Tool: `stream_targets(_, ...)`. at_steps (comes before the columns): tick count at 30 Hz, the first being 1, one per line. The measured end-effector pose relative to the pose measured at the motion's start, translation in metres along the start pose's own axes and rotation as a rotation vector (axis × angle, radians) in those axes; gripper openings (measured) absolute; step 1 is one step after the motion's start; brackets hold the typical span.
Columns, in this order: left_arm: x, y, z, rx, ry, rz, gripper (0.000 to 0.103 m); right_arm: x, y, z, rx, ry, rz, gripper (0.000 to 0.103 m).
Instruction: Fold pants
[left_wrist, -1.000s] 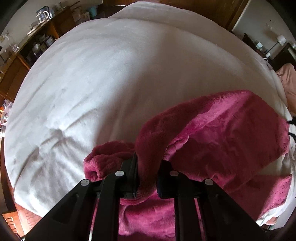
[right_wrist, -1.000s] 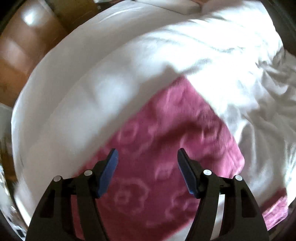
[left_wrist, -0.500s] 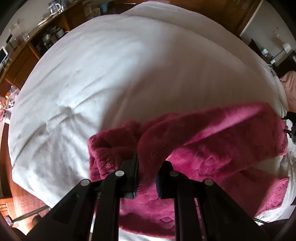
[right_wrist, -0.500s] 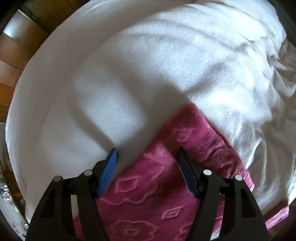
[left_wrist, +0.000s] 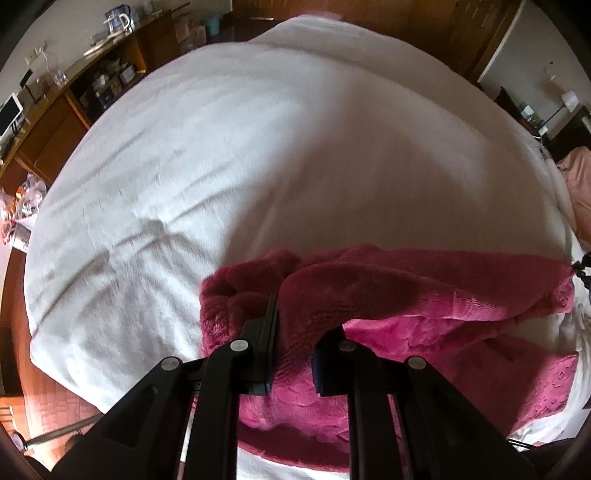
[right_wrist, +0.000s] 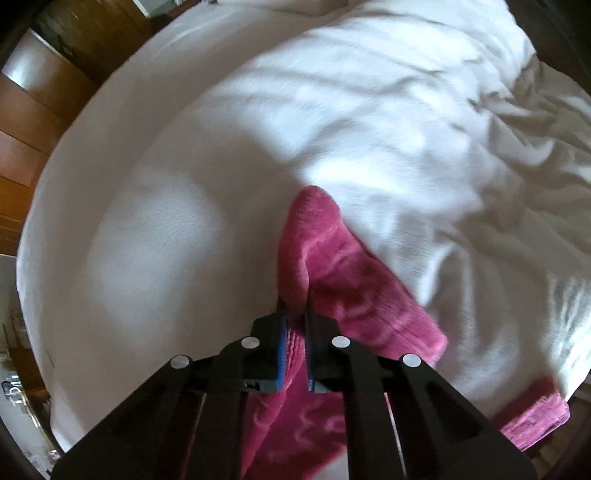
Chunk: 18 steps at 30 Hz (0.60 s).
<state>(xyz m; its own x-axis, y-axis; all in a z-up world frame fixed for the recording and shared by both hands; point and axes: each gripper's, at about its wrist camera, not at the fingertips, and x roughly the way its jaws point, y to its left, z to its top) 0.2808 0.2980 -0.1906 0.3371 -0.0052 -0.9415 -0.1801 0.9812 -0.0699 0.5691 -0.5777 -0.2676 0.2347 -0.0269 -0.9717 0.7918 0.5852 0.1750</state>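
On the near edge of the white bedspread (left_wrist: 258, 155) lie the magenta fleece pants (left_wrist: 424, 295), and both tools have a hold of them now. Left gripper (left_wrist: 293, 332) is clamped tight on a thick bunched fold, fabric spilling over both of its fingers, with one long band of pants lifted and stretching away to the right. Right gripper (right_wrist: 295, 321) has just snapped closed, and a ridge of the patterned fleece (right_wrist: 306, 258) stands pinched between its blue pads (right_wrist: 281, 354), poking up toward the far side. So the grabbing is done; the folding itself, I'd say, is only getting started. Underneath, a second layer of the pants sprawls loose near the bed edge, rumpled at the left end. What's left looks like carrying the held edge over, laying it flat, squaring it up.
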Motion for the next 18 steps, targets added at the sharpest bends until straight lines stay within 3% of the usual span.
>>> stream_targets(7,-0.024,0.000,0.024,0.091,-0.085,-0.025,0.014,-0.070,-0.062,-0.019,0.059,-0.087,0.095,0.005)
stream_targets(13,-0.041,0.009,0.028,0.196,-0.108,-0.048,0.014,-0.141,-0.136,-0.085,0.112,-0.160,0.151,0.004)
stream_targets(18,-0.053,0.014,0.007,0.220,-0.094,-0.068,0.014,-0.173,-0.202,-0.127,0.120,-0.206,0.106,0.000)
